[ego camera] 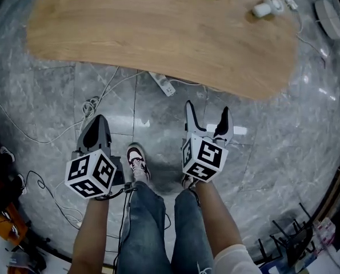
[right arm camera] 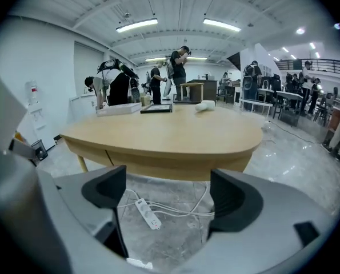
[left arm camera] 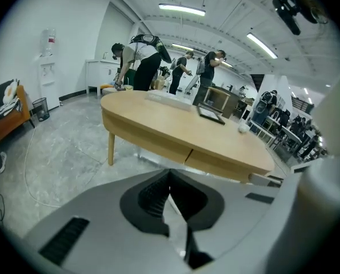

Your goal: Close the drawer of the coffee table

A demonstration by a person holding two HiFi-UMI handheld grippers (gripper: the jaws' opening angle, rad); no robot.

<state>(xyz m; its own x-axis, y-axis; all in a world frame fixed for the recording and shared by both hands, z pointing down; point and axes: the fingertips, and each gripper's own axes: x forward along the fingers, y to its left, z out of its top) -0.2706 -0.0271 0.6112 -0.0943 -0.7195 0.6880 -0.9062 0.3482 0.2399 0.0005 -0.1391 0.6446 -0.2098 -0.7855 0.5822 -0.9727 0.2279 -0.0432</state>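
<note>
In the head view the coffee table (ego camera: 158, 33) fills the upper part, and its far side is cut off by the frame. Both grippers hang below it over the grey floor (ego camera: 284, 153), clearly apart from the table edge. The left gripper (ego camera: 97, 124) has its jaws together. The right gripper (ego camera: 207, 112) has its jaws wide apart with nothing between them. The drawer is hidden under the tabletop here. A white power strip (ego camera: 164, 84) lies on the floor, half under the table.

In the left gripper view the jaws meet and hold nothing. The table stands beyond them, not touched. A thin vertical seam in its side panel marks the drawer front (left arm camera: 158, 147), which looks flush with the panel. What is inside it cannot be seen.

In the right gripper view the dark pads (right arm camera: 232, 198) stand open and empty. Only the floor and the power strip show between them. The table is ahead, well apart.
</note>
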